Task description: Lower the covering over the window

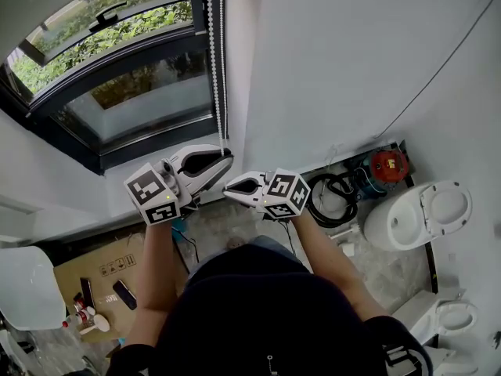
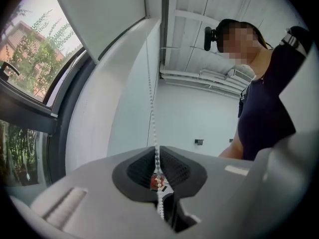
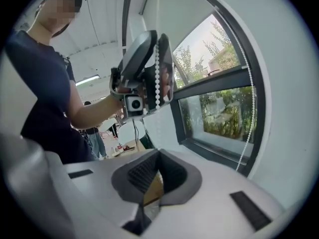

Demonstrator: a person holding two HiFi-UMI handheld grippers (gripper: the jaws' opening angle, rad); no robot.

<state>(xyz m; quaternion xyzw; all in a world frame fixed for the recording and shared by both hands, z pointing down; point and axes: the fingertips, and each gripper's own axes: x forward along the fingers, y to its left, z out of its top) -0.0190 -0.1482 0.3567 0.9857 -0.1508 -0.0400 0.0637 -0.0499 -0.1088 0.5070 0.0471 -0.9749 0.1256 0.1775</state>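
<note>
window [image 1: 117, 92] upper left in head view, glass bare as far as the frame shows. pale panel [image 2: 99, 19] angling over its top in left gripper view is likely the covering, well up. bead chain [image 1: 217, 61] hangs just right of the window frame, long axis vertical, two strands, dropping straight to the left gripper [image 1: 225, 160]. left gripper view shows the chain threaded between the pads, jaws pinched onto it, no gap visible. right gripper [image 1: 228, 186] sits just beside and slightly lower, jaws fully together with nothing in them, chain up-left of its tips, not touching.

judgement: left hand owns the chain, so the next move is a straight pull down along the chain axis, with the right free to take a lower hold. risks: beads slipping through a light pinch, or the held strand being the one that raises.

right of the chain: plain white wall [image 1: 352, 53]. floor below: cardboard [image 1: 98, 272] at left, coiled cable [image 1: 333, 198], toilet [image 1: 419, 214] at right.
</note>
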